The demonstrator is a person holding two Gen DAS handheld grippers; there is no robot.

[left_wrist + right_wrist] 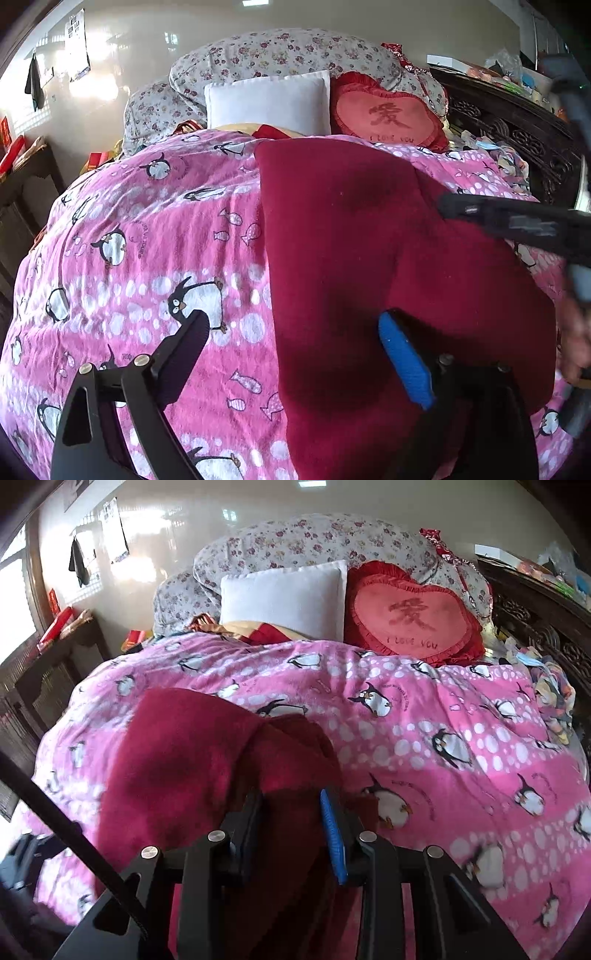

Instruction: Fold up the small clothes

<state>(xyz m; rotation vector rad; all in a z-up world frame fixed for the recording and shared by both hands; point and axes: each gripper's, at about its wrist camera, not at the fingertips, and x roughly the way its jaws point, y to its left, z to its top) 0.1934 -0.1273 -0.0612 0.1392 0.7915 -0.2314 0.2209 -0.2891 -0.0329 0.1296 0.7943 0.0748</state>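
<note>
A dark red fleece garment [369,258] lies on the pink penguin blanket [147,240], folded lengthwise with a straight left edge. My left gripper [291,328] is open above the garment's near left edge, holding nothing. My right gripper [291,805] has its jaws partly closed on a bunched fold of the red garment [184,760], whose right side is lifted and doubled over. The right gripper also shows blurred at the right of the left wrist view [498,218].
The pink blanket [461,738] covers the bed. A white pillow [269,103], a red heart cushion [388,114] and a floral quilt [277,51] sit at the far end. A dark carved headboard [517,140] with clutter runs along the right. A dark cabinet [48,672] stands left.
</note>
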